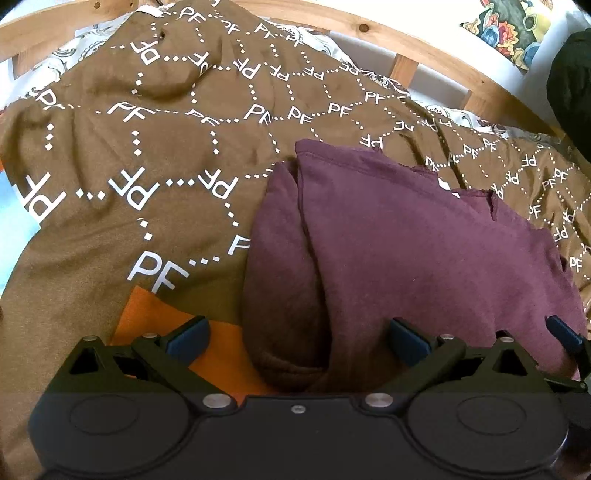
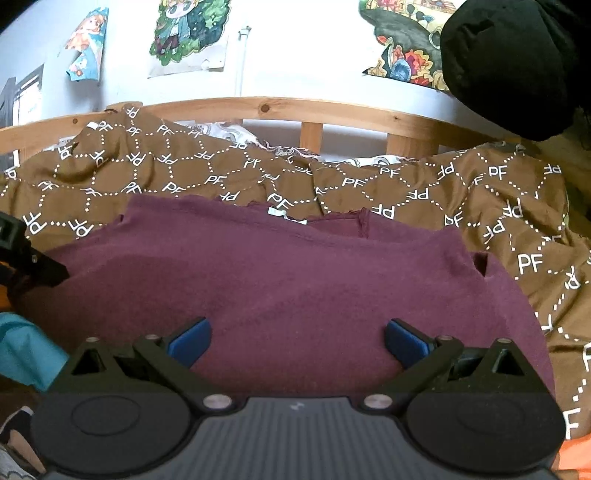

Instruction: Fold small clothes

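A maroon garment (image 1: 424, 251) lies on a brown blanket printed with "PF" (image 1: 129, 155), with one side folded inward along its left edge. My left gripper (image 1: 297, 338) is open just above its near hem, with a blue pad (image 1: 188, 338) over an orange patch. The right wrist view shows the same maroon garment (image 2: 280, 280) spread flat. My right gripper (image 2: 297, 341) is open over its near edge and holds nothing. The right gripper's finger (image 1: 565, 334) shows at the right edge of the left wrist view, and the left gripper's black frame (image 2: 26, 254) at the left of the right wrist view.
A wooden bed rail (image 2: 295, 110) runs behind the brown blanket (image 2: 461, 192). A black bundle (image 2: 517, 62) hangs at the upper right. Posters (image 2: 188, 33) hang on the white wall. Orange fabric (image 1: 218, 354) and teal fabric (image 2: 26, 350) lie near the front.
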